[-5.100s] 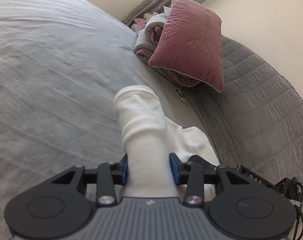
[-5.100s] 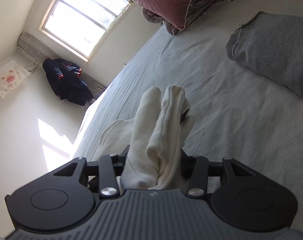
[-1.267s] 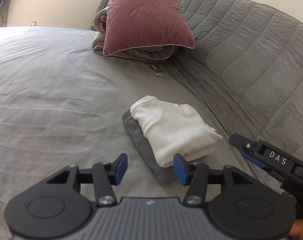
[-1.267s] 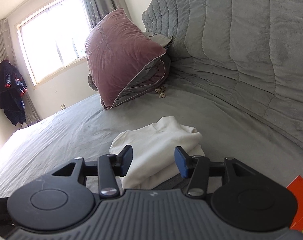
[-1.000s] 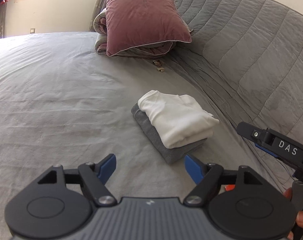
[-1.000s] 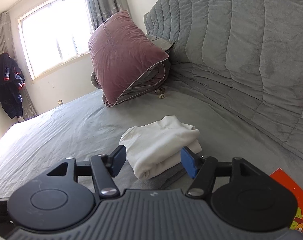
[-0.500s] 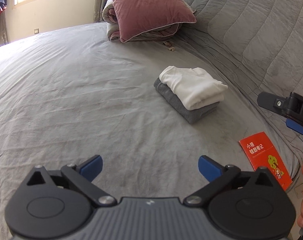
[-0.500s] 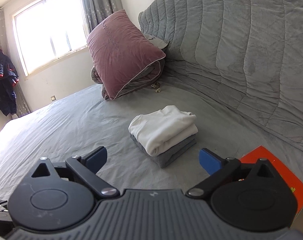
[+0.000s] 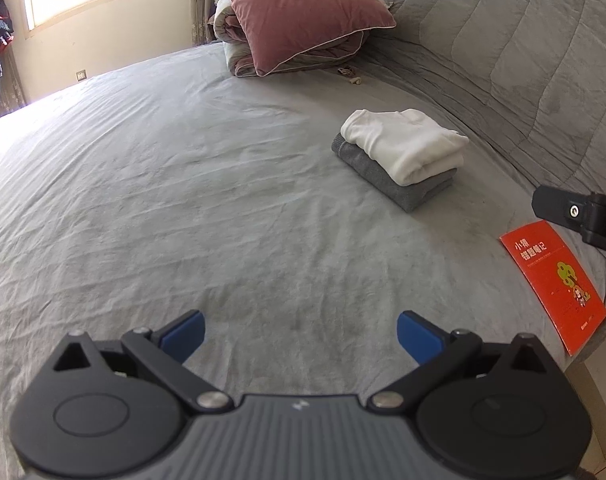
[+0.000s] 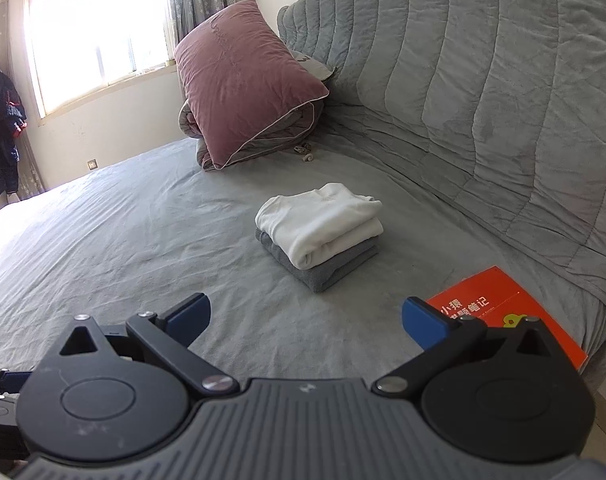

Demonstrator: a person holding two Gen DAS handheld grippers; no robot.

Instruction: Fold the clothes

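Left wrist view: left gripper [image 9: 301, 332] and right gripper [image 10: 305, 316] had just spread wide, empty, backing off; white top [image 9: 407, 144] stacked on grey top [image 9: 387, 182] at 1 o'clock, folding apparently finished.

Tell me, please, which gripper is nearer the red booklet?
Right. The right gripper hangs beside the red booklet, one finger overlapping it; the left gripper is farther out over the bed.

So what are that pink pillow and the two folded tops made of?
Pillow: probably velvet; soft sheen, shading that shifts across the nap. White top: looks like thick cotton fleece; matte, plump rounded folds. Grey top under it: seemingly a knit; fine ribbed texture along its edge.
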